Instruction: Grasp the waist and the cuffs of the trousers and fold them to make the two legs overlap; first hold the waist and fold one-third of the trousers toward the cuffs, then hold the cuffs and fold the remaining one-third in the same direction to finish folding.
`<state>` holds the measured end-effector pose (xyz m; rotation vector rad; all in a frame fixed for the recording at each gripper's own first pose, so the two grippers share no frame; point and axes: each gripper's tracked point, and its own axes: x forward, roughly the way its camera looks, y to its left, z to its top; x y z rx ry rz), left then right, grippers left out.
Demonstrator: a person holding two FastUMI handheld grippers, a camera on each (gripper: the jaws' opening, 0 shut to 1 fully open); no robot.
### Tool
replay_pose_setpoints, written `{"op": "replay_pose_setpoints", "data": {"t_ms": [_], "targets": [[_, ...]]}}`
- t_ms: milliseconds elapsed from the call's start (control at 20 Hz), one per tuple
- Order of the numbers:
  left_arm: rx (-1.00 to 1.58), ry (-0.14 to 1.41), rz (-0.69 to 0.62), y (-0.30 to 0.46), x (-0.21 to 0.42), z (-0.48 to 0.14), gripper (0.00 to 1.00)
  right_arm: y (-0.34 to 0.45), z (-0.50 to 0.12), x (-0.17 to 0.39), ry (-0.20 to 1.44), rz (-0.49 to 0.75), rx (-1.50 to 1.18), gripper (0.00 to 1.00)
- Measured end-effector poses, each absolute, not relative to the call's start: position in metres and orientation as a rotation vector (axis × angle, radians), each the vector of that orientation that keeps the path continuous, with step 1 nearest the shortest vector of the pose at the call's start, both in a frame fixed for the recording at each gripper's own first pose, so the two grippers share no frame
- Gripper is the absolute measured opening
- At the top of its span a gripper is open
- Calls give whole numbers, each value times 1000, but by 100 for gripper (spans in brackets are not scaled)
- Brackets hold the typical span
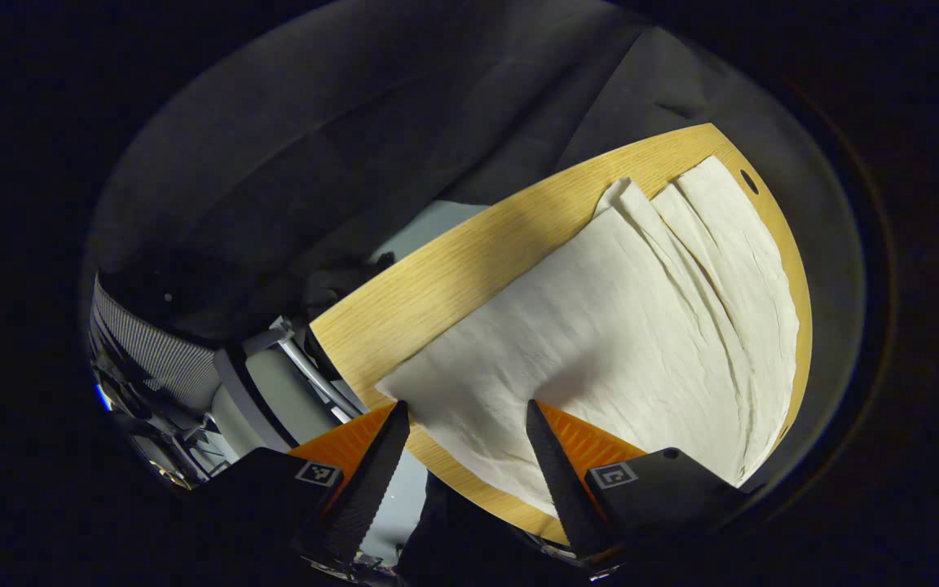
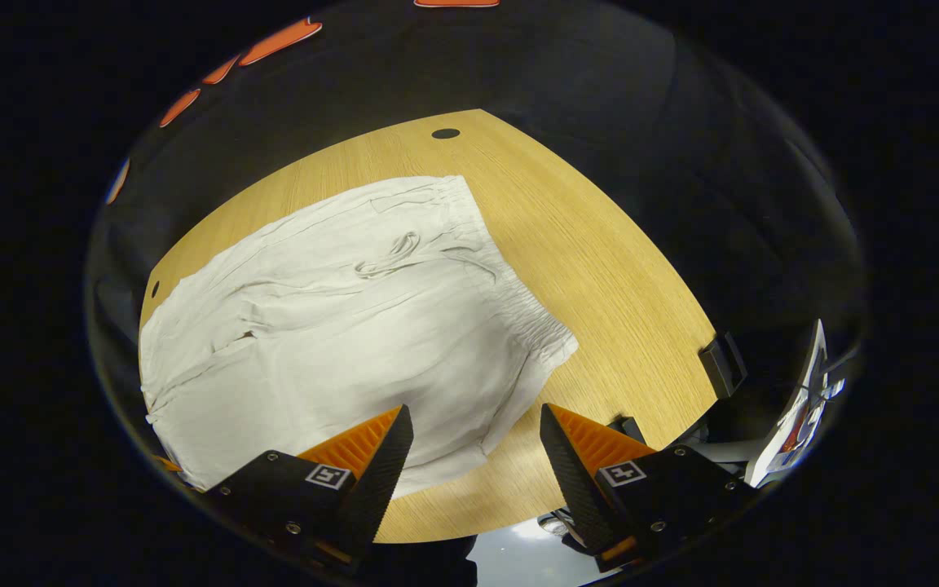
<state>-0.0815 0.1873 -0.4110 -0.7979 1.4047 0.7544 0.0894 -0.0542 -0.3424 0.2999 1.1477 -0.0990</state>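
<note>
White trousers (image 2: 339,326) lie flat on a wooden table (image 2: 600,269). In the right gripper view the gathered waistband (image 2: 510,277) with its drawstring (image 2: 388,254) runs along the cloth's right side. My right gripper (image 2: 476,420) hovers open above the near corner of the waist end. In the left gripper view the trousers (image 1: 624,326) spread away with the legs side by side, a fold line between them. My left gripper (image 1: 465,416) is open, its fingers straddling the near cuff edge just above the cloth.
The table has small round holes (image 2: 445,133) near its far corners. Beyond the table edge in the left gripper view stand grey equipment and a striped surface (image 1: 152,350). A dark bracket (image 2: 722,363) and a screen (image 2: 795,408) sit off the table's right edge.
</note>
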Motion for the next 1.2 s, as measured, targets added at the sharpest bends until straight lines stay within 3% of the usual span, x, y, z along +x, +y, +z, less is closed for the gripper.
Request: {"op": "replay_pose_setpoints", "data": {"t_ms": [50, 300, 350, 400, 550, 650, 750, 1200], "targets": [[-788, 1422, 749, 187, -82, -419, 92, -54, -343, 90, 1153, -109, 309, 95], [-739, 1473, 714, 187, -59, -414, 84, -48, -347, 92, 1169, -171, 348, 95], [-743, 1473, 706, 184, -55, -414, 64, -49, -348, 92, 1168, -184, 348, 95], [-747, 1474, 696, 182, -48, -413, 58, -50, -348, 92, 1168, -193, 347, 95], [-760, 1437, 663, 177, -44, -415, 12, -55, -353, 89, 1165, -220, 356, 95], [-798, 1374, 648, 174, -40, -412, 11, -60, -360, 89, 1173, -229, 403, 87], [-816, 1333, 659, 176, -43, -408, 6, -70, -368, 91, 1182, -243, 439, 84], [-880, 1087, 604, 175, -4, -364, 6, -103, -402, 113, 1183, -300, 525, 71]]}}
